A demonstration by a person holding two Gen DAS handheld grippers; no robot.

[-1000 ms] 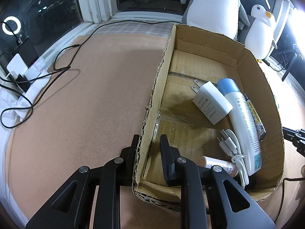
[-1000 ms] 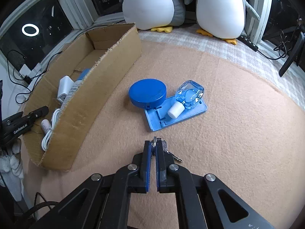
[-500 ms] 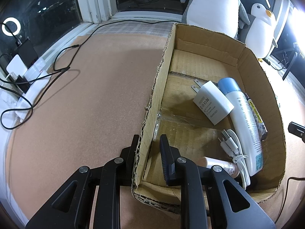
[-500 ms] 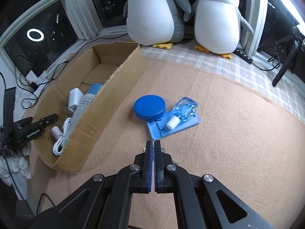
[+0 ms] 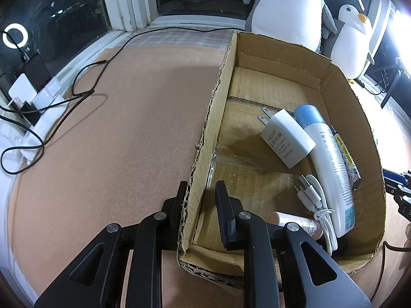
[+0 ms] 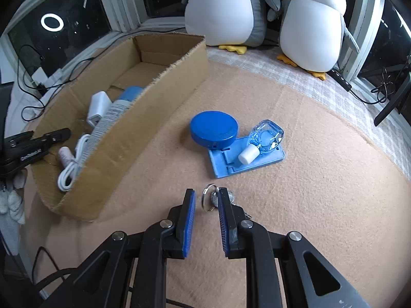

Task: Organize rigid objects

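- Tan carpet point(image 6: 321, 192) runs under everything, with two plush penguins point(image 6: 313, 25) by the window.
- Cardboard box point(image 5: 359, 128) holds a charger point(image 5: 287, 138), tube and cable; left gripper point(image 5: 200, 192) is clamped on its side wall.
- Right gripper point(image 6: 206, 200), jaws just opening, stands apart around the keys point(image 6: 215, 197) on the carpet.

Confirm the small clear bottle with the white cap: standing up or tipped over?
Tipped over. The small clear bottle with the white cap lies on its side across the flat light-blue plastic stand, cap pointing toward the camera.
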